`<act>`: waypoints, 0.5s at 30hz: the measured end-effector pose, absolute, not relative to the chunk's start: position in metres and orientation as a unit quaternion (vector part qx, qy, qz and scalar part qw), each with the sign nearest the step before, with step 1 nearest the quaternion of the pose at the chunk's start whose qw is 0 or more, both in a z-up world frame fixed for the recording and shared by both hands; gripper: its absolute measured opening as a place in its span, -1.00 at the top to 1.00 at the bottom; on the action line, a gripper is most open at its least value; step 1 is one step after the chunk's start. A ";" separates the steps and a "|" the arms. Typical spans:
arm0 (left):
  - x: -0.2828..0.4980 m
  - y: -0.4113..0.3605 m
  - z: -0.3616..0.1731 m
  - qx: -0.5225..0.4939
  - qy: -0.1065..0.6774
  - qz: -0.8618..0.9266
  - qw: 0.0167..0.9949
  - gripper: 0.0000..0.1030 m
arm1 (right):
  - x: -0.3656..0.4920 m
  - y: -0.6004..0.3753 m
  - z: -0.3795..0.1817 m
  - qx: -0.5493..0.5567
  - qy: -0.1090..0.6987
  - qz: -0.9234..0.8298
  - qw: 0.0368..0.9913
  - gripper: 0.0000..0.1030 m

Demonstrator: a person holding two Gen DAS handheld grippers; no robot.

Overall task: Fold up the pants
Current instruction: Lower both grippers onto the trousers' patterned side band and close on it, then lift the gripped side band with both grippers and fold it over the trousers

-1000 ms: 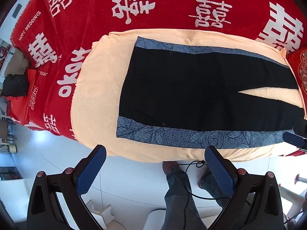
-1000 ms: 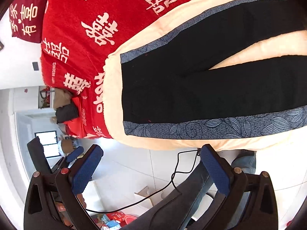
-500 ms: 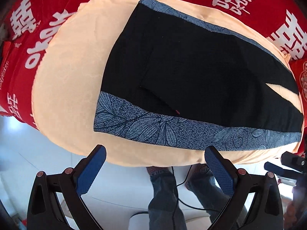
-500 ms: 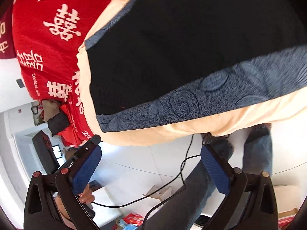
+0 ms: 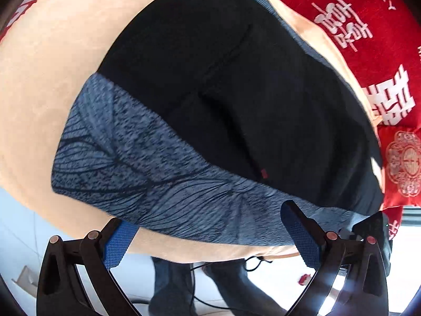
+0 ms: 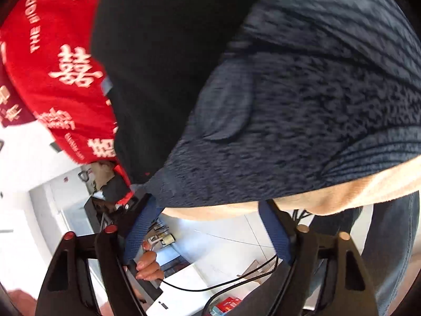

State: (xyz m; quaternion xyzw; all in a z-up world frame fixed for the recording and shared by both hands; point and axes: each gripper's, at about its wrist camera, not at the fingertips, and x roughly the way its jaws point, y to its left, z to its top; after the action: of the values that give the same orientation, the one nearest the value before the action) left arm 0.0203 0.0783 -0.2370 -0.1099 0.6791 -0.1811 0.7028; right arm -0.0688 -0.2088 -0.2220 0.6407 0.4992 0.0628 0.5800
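Note:
Black pants (image 5: 236, 84) with a blue leaf-patterned side band (image 5: 147, 168) lie flat on a peach blanket (image 5: 44, 65). My left gripper (image 5: 208, 234) is open, its blue pads at the near edge of the band close to the waist end. In the right wrist view the band (image 6: 302, 110) fills the frame. My right gripper (image 6: 208, 226) is open, its tips at the band's near edge where it meets the peach blanket (image 6: 342, 197). Neither gripper holds cloth.
A red bedspread with white characters (image 5: 373, 39) lies under the blanket and shows in the right wrist view (image 6: 52, 65). White tiled floor (image 6: 223, 245), a black cable (image 6: 236, 281) and the person's jeans-clad legs (image 5: 171, 284) are below the bed edge.
Both grippers have moved down and in close to the near patterned edge of the pants. The pants now fill both views. Both stay open.

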 end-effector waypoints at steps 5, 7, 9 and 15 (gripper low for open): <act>0.028 0.061 -0.231 -0.119 0.677 -0.208 0.696 -1.00 | -0.065 -0.214 -0.221 0.645 0.490 0.051 0.584 -0.29; 0.032 0.059 -0.230 -0.125 0.678 -0.201 0.696 -0.99 | -0.069 -0.213 -0.226 0.658 0.483 0.048 0.576 -0.29; 0.031 0.060 -0.228 -0.131 0.676 -0.192 0.699 -0.88 | -0.079 -0.215 -0.234 0.690 0.461 0.047 0.556 -0.29; 0.038 0.081 -0.224 -0.129 0.679 -0.156 0.706 0.19 | -0.082 -0.228 -0.232 0.721 0.434 0.031 0.539 0.77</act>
State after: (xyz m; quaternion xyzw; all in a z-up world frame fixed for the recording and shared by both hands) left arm 0.0382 0.0809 -0.2235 -0.1290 0.6789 -0.1559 0.7057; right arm -0.0818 -0.2284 -0.2318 0.7215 0.4336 0.0311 0.5390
